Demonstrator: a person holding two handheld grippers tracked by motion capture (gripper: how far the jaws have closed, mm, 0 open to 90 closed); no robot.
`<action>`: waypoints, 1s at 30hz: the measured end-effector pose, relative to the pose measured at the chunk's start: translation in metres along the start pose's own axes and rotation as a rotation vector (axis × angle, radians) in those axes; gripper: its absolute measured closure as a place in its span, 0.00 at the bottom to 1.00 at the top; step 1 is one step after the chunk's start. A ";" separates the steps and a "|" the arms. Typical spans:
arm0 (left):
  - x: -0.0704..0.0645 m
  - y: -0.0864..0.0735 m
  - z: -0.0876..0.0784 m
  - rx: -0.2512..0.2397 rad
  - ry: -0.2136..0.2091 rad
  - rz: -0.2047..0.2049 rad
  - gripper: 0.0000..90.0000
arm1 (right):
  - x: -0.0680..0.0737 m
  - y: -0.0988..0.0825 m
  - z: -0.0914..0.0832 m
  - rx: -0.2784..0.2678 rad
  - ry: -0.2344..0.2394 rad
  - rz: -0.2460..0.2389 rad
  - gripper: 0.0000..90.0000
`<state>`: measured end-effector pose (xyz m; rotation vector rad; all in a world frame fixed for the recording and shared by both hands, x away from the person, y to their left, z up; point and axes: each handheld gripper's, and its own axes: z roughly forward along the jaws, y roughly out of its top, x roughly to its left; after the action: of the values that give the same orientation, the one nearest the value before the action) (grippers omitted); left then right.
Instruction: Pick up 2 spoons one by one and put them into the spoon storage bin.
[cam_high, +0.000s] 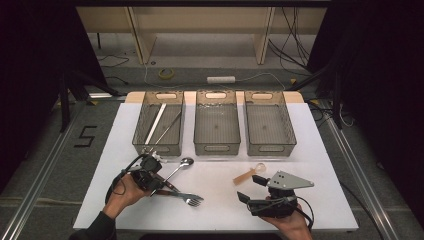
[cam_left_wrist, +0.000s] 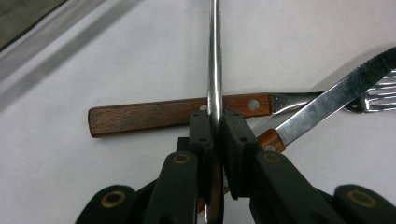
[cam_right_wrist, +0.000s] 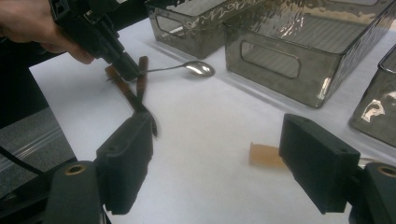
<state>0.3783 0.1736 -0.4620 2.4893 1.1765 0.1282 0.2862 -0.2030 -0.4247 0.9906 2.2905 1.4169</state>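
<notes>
High view is showing me the left gripper (cam_high: 156, 179) at the near left of the white worktop (cam_high: 220, 200), and I am seeing it clenching the thin metal handle of a spoon (cam_high: 179, 168), whose bowl is lying toward the middle bin (cam_high: 217, 125). Left gripper view is giving me the closest look: the spoon handle (cam_left_wrist: 215, 60) is running straight up between the two pads, which are pressing on it from both sides, and it is crossing over a wooden-handled fork (cam_left_wrist: 177, 113) lying flat on the worktop, with a wooden-handled knife (cam_left_wrist: 336, 95) slanting just beside it. Right gripper view is showing the spoon (cam_right_wrist: 194, 68) with its bowl resting on the worktop near the bins while the left gripper is pinching its handle end. I am holding the right gripper (cam_high: 256, 187) released at the near right, its jaws standing wide apart with nothing between them, and a translucent orange spoon (cam_high: 250, 174) is lying just beyond it. Two long utensils are lying in the left bin (cam_high: 159, 124).
</notes>
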 end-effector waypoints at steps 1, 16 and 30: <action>0.000 0.000 -0.001 -0.002 -0.003 0.005 0.92 | 0.000 0.000 0.000 -0.002 -0.002 0.002 0.30; 0.000 0.000 -0.013 -0.070 -0.017 0.012 0.92 | 0.000 0.000 0.000 0.000 -0.003 0.004 0.30; -0.015 0.007 -0.029 -0.140 -0.067 0.054 0.92 | -0.001 0.000 0.000 -0.004 -0.003 0.009 0.30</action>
<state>0.3667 0.1675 -0.4315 2.3849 1.0371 0.1351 0.2865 -0.2040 -0.4248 1.0017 2.2834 1.4221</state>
